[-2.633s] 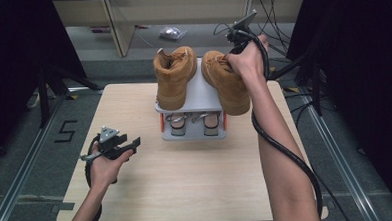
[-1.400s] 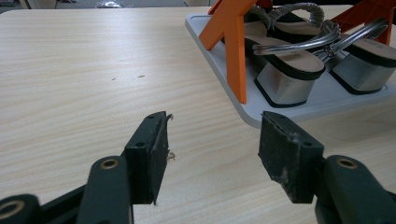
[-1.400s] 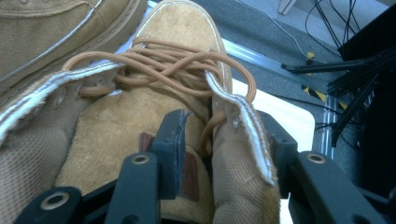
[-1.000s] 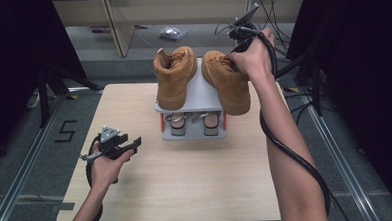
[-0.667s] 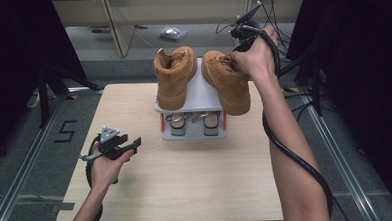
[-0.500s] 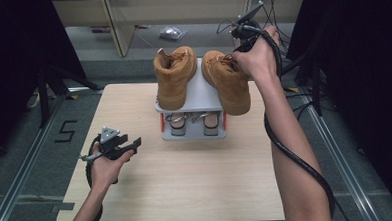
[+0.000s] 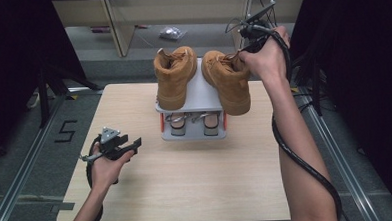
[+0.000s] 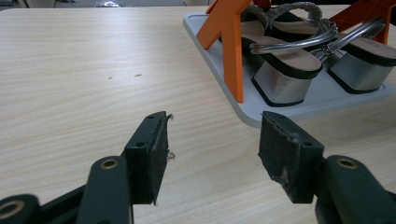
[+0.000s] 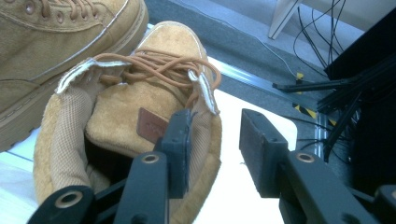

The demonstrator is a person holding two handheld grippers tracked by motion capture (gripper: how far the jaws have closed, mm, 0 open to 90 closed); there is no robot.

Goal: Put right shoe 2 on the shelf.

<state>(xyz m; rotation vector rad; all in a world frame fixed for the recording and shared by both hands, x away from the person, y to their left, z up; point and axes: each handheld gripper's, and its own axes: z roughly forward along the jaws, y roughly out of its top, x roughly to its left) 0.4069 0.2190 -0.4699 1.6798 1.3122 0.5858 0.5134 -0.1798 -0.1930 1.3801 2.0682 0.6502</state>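
Since the earlier frames the right gripper (image 7: pixel 248 40) has drawn slightly up and back from the collar of the right boot (image 7: pixel 227 79), and its jaws have just been closing; the left hand (image 7: pixel 106 167) has kept its place near the table's (image 7: pixel 187 181) left front.

Seen from the right gripper view, the right gripper (image 9: pixel 215 144) has its jaws apart, at a middling gap. One jaw stands against the inner lining at the boot's (image 9: pixel 116 116) collar, beside the tongue's leather tag; the other stands outside the collar, clear of it. The collar edge lies partly between them, but the pads do not press on it. Whether the inner pad touches the lining, I cannot tell.

That boot rests on the top shelf of the grey rack (image 7: pixel 198 90), toe toward the person, beside the left boot (image 7: pixel 174 76), the two apart. A pair of sandals (image 7: pixel 192 123) sits on the lower shelf.

Looking along the left gripper (image 8: pixel 212 144), the jaws stand wide apart with nothing between them, hovering over bare table (image 8: pixel 70 70), near the rack's (image 8: pixel 322 100) corner, where the silver-heeled sandals (image 8: pixel 289 70) and an orange post (image 8: pixel 231 42) show.
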